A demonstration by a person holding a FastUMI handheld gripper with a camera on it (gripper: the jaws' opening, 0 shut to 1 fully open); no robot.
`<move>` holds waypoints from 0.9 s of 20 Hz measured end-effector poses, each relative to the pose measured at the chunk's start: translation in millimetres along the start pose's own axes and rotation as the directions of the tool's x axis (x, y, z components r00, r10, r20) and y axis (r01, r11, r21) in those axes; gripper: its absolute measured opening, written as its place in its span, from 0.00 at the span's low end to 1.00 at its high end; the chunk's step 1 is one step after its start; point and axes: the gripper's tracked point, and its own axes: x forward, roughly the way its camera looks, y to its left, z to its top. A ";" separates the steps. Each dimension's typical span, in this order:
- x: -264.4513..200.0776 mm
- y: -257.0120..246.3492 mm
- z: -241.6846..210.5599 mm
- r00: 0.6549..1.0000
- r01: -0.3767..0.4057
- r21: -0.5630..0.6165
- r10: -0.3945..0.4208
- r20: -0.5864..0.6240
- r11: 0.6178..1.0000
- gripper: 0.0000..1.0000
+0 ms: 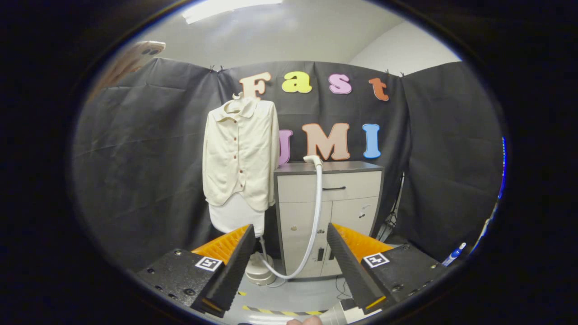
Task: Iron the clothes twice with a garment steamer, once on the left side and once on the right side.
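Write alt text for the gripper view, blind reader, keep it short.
The tool is open and holds nothing, its fingers spread and aimed at a cream button-front jacket hanging on a stand beyond them. Right of the jacket, a white steamer hose runs from the top of a grey cabinet down to a white steamer base on the floor.

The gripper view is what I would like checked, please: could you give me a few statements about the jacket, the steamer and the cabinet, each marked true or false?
1. The cream jacket hangs buttoned on a hanger. True.
2. The steamer head rests on top of the cabinet. True.
3. The gripper is shut on the hose. False: its fingers stand open with nothing between them, and the hose is well beyond them.
4. The jacket lies folded on the cabinet. False: it hangs upright beside the cabinet.
5. The steamer base stands on the floor below the jacket. True.
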 end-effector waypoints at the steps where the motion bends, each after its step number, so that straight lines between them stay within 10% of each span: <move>1: 9.5 1.1 -1.0 1.000 0.007 0.005 -0.007 -0.005 1.000 0.98; 18: 144.4 13.2 30.0 0.992 0.123 -0.016 -0.123 -0.008 0.992 0.98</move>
